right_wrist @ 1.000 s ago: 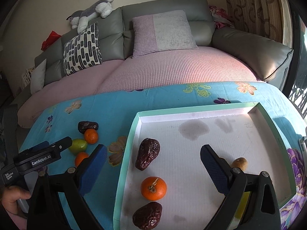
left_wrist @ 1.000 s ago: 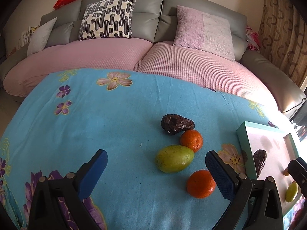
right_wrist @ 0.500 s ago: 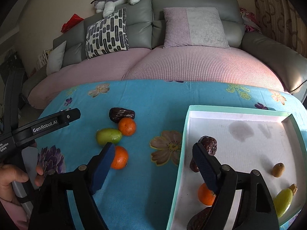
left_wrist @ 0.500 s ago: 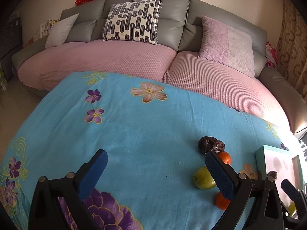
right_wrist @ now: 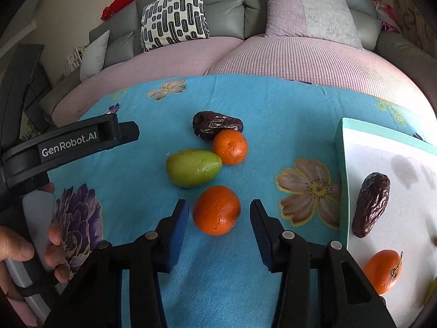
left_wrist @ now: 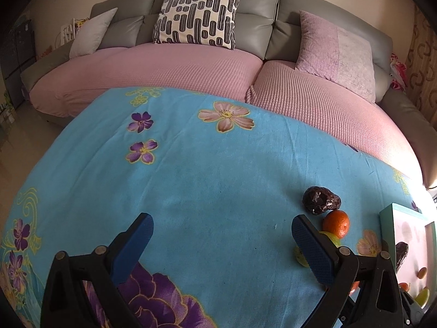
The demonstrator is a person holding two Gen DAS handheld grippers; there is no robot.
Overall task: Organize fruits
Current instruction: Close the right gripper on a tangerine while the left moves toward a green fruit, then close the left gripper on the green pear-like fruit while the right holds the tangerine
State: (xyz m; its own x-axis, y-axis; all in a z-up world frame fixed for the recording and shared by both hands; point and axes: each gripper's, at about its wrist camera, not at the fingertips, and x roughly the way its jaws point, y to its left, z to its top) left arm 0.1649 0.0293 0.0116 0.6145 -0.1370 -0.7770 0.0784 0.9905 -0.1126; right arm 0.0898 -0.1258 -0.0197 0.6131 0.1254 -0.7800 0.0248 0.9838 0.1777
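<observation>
straddling nearest orange [right_wrist: 217,210], right gripper [right_wrist: 219,217] fingers wide, left gripper [left_wrist: 222,236] wide, hiding green fruit [left_wrist: 331,239]

Our right gripper [right_wrist: 219,210] sits low with its blue-padded jaws parted, one on each side of an orange, touching neither side. Our left gripper [left_wrist: 220,231] is spread wide and empty. Our left hand [right_wrist: 30,248] wraps its handle.

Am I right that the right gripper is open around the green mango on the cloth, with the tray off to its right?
Not quite: the right wrist view shows the right gripper open around the near orange, not the green mango just beyond it. The tray is indeed to its right.
</observation>
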